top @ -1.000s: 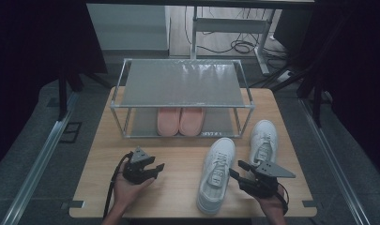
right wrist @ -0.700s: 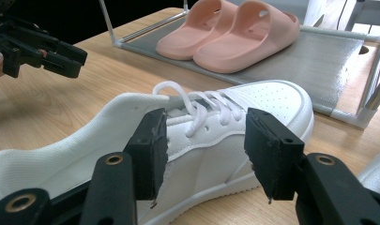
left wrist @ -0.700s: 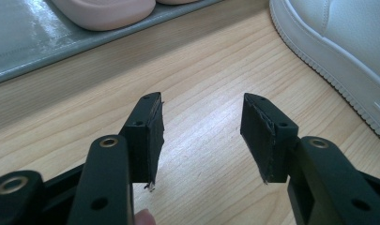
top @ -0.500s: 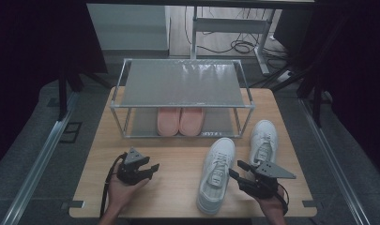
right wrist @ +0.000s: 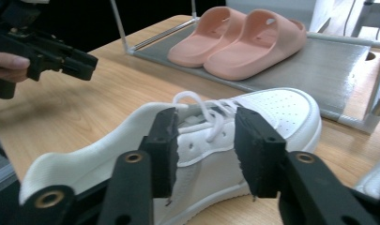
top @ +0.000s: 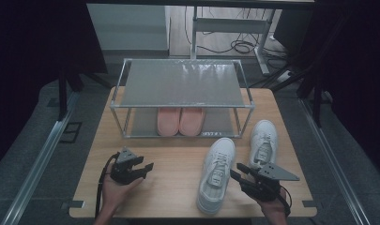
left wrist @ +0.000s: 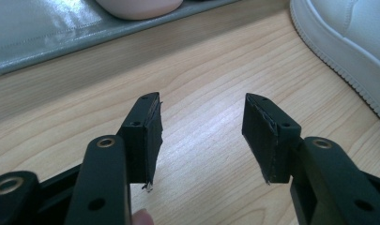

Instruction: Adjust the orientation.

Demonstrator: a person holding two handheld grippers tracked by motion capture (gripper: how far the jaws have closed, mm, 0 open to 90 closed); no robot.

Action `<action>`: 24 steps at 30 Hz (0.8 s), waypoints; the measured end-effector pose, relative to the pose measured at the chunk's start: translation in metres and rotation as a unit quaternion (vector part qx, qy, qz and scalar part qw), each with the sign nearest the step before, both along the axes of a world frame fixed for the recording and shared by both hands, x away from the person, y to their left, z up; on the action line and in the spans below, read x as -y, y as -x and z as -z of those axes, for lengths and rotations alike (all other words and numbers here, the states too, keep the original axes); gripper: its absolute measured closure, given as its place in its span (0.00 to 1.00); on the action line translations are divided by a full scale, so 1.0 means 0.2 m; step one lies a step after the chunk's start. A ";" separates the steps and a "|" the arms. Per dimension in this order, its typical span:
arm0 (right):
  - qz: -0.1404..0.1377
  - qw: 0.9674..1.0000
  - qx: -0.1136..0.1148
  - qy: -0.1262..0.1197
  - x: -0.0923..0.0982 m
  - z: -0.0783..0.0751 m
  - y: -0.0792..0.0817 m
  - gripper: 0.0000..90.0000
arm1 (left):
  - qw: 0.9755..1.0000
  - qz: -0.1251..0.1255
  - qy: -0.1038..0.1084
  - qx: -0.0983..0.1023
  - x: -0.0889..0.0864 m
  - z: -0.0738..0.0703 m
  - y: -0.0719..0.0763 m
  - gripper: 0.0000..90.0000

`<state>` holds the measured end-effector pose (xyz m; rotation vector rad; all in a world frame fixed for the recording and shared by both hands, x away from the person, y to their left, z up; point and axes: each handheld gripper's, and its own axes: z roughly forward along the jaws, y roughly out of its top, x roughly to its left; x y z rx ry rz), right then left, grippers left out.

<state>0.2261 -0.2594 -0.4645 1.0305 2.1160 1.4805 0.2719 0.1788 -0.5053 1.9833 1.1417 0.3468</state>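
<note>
High view first: the left gripper has slid a bit nearer the person and further left than half a second ago, while the right gripper hasn't budged. On the wooden table there's a white sneaker just left of the right gripper, its heel close to the near edge. A second white sneaker sits just behind that gripper, toe pointing at the metal shoe rack. Pink slippers sit side by side on the rack's lower shelf. Lots of bare wood between the left gripper and the sneaker.

Left gripper view: jaws spread wide, nothing between them, just table underneath. The sneaker's sole edge is off at upper right, well apart from the jaws.

Right gripper view: jaws gaping with nothing gripped, lined up over the sneaker's laces but apart from them. The slippers lie beyond, and the left gripper hovers at far left.
</note>
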 end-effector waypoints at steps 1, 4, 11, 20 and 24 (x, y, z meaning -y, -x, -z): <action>-0.004 1.000 -0.001 0.003 0.00 0.00 0.00 0.71 | 1.000 0.000 -0.001 -0.001 0.00 0.00 0.00 0.53; -0.012 1.000 -0.004 0.004 -0.02 0.00 0.01 0.75 | 1.000 -0.004 0.001 -0.002 -0.01 0.00 0.00 0.53; -0.034 0.999 -0.015 0.014 -0.09 0.01 0.01 0.86 | 1.000 -0.006 0.002 -0.004 -0.03 0.00 0.00 0.53; -0.043 0.999 -0.019 0.009 -0.14 0.00 0.02 0.97 | 1.000 -0.009 0.006 -0.006 -0.03 0.01 0.00 0.53; -0.061 0.997 -0.032 0.020 -0.20 0.02 0.02 1.00 | 1.000 -0.007 0.004 -0.007 -0.02 0.01 0.00 0.53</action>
